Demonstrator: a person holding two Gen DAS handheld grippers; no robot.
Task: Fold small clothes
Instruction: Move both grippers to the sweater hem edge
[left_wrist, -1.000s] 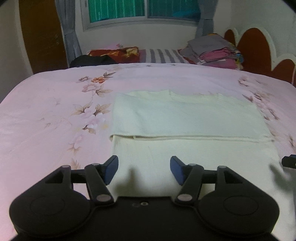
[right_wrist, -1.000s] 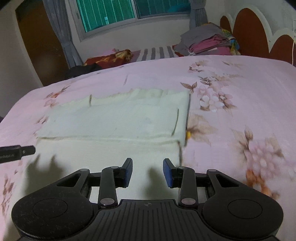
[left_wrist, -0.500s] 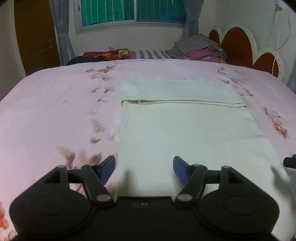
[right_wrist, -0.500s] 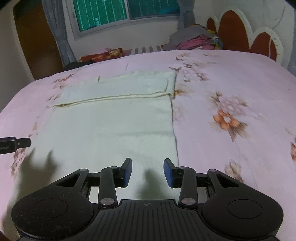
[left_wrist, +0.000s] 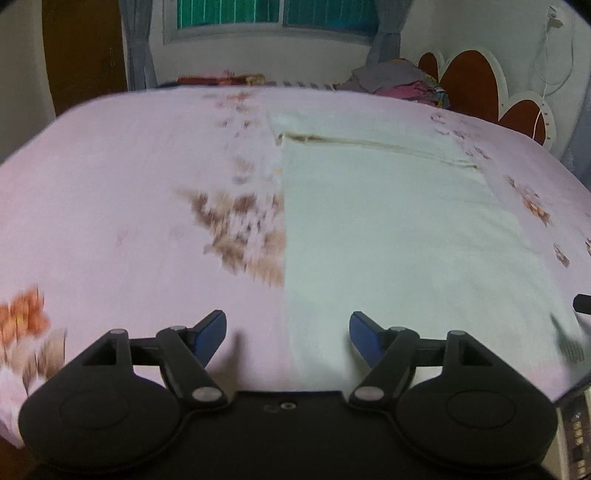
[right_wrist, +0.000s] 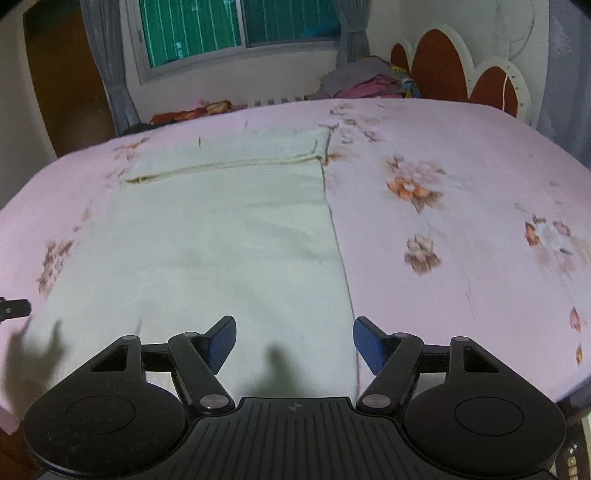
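Garment creases (blurred in left view) show beside right tool, opening.

No text, label, brand or number can be read in either view; small marks at the lower right corners are too blurred to make out

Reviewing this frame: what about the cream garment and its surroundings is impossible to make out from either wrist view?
- Near hem of the cream knitted garment: hidden in both wrist views behind each gripper's black body.
- Garment type: sleeves or neckline tucked under the far fold, so not readable.
- Floral print on the pink bedsheet: smeared by motion blur in the left wrist view.
- Pile of clothes by the headboard: too small to separate items.
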